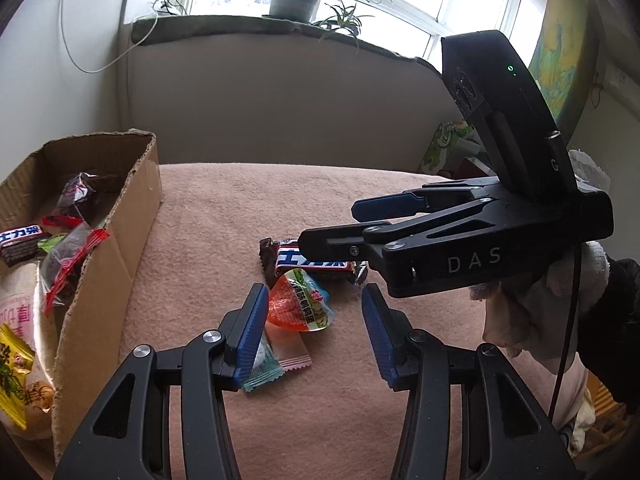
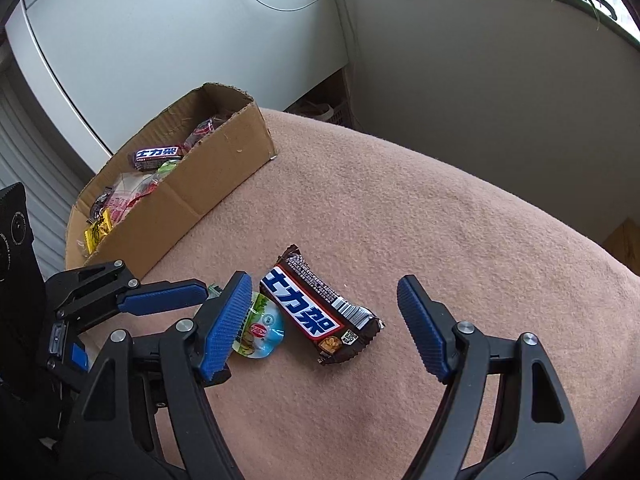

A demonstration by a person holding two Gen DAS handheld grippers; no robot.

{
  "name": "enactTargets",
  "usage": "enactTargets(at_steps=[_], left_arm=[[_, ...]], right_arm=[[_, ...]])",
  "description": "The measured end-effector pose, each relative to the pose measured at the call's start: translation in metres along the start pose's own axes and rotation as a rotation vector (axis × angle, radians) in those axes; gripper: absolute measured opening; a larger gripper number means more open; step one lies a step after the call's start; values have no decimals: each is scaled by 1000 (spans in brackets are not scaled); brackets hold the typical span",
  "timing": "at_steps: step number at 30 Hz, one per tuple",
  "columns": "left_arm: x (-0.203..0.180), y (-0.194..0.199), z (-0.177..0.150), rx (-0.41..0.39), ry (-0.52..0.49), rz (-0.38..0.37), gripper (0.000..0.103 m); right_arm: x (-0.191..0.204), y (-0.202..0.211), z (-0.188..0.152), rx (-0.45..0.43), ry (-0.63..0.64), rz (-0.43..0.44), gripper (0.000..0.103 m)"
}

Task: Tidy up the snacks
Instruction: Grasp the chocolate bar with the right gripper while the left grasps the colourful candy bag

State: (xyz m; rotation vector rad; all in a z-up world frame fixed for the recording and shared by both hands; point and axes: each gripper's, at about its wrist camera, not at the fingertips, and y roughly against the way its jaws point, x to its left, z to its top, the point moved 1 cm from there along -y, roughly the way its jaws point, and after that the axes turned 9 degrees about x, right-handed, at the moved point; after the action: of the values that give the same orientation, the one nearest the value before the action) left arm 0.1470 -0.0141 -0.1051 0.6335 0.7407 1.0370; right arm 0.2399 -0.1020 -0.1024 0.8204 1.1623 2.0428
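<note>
Your left gripper (image 1: 314, 320) and right gripper (image 2: 322, 320) both gape wide, holding nothing. The chocolate bar (image 2: 318, 306) lies between your right fingers, the cardboard box (image 2: 208, 196) at ten o'clock.

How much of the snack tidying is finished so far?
Mostly done: the cardboard box already holds several packets. Nothing is in hand; the left gripper and right gripper are both open, poised over the last pieces. Left on the blanket: a chocolate bar, a jelly cup and a small teal candy.
</note>
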Motion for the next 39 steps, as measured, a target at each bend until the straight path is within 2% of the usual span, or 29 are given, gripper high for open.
enactTargets(at_steps=[4,6,8,24,28,32,33,39], left_arm=[[3,1,-1,-6,14,-6,44],[7,2,-1,-8,29,-24,39],[9,0,-1,-1,32,-27,39],[2,-24,-1,77,8,-5,36],[1,-29,3,91,5,3,36],[-9,-32,5,93,-34,39,38],[-11,-35,5,101,-43,47,41],[-13,-43,9,120,-37,73,42]], right_arm=[[-1,-8,2,33,19,21,63],[2,-13,3,54,38,26,60],[4,-17,3,65,49,26,57],[-12,-20,1,75,6,11,49],[-25,-15,0,66,-45,11,41],[-33,-9,-7,62,-56,5,41],[-35,-9,-9,63,-60,7,41],[-42,-3,-20,58,-80,4,41]])
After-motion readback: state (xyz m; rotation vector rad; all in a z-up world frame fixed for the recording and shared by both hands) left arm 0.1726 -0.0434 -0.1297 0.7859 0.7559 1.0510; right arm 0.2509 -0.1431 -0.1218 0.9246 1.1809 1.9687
